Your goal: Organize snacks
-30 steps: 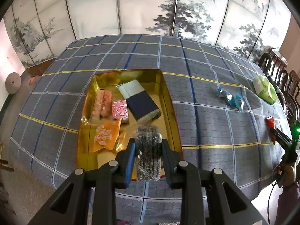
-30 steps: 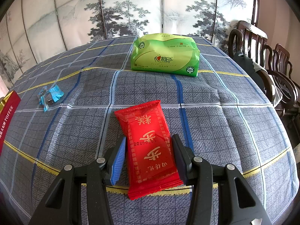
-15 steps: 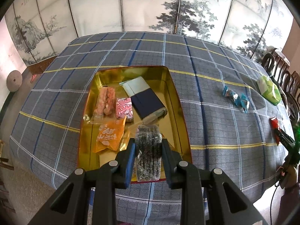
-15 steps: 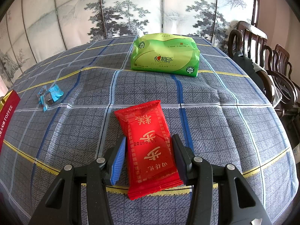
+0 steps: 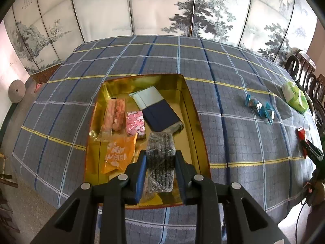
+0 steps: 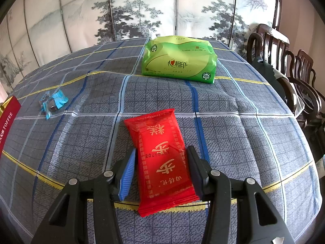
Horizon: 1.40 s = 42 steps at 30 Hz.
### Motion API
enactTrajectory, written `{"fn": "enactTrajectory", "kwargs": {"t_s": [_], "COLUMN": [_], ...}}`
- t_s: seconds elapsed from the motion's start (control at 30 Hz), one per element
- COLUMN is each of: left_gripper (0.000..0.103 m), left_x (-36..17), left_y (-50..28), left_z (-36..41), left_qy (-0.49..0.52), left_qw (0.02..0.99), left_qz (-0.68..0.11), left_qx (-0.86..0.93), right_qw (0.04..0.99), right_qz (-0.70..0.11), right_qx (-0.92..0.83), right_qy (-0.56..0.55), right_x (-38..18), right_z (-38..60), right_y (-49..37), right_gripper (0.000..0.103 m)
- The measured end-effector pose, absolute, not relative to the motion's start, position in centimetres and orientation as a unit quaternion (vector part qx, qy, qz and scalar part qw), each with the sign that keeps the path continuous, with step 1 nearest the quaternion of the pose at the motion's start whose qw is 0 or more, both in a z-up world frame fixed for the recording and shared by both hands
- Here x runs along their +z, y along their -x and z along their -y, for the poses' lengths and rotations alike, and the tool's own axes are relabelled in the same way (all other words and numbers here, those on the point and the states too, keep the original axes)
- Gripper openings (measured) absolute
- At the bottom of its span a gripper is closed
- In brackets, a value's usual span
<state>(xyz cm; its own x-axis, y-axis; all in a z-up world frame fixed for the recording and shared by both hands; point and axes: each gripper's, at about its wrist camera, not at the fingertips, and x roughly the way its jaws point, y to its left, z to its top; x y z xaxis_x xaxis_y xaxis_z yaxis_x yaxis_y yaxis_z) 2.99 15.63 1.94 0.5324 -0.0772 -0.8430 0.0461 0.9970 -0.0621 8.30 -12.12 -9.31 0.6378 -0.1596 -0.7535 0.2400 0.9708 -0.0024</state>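
Meanwhile the gold tin (image 5: 195, 109) has slid a little nearer under the left gripper (image 5: 160, 160) than it was a second ago, so the carry looks close to a drop. Clamped between that gripper's pads, the clear pack of dark snacks (image 5: 160, 158) hangs over the tin's near end, just right of the orange packet (image 5: 119, 154). Nothing has shifted at the right gripper (image 6: 161, 162): its jaws sit around the red packet (image 6: 162, 154) lying ahead on the tablecloth (image 6: 243, 142), the left pad seemingly just clear.
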Motion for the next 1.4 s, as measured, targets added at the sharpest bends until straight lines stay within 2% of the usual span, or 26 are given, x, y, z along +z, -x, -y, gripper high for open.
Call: {"fn": "enactTrajectory", "kwargs": {"t_s": [1.0, 1.4], "left_gripper": [0.027, 0.027], "left_x": [0.2, -1.0], "left_y": [-14.7, -17.1], "left_z": [-14.8, -14.5], "left_qy": [0.053, 0.066], "left_qw": [0.855, 0.854], "left_qz": [-0.512, -0.514], "left_qx": [-0.061, -0.055], "right_qw": [0.902, 0.901], "right_qz": [-0.414, -0.415], "right_qx": [-0.116, -0.118], "right_qy": [-0.042, -0.041], "right_x": [-9.7, -9.8], "right_z": [11.1, 10.8], "right_y": [-9.4, -9.7], "right_gripper": [0.048, 0.049]}}
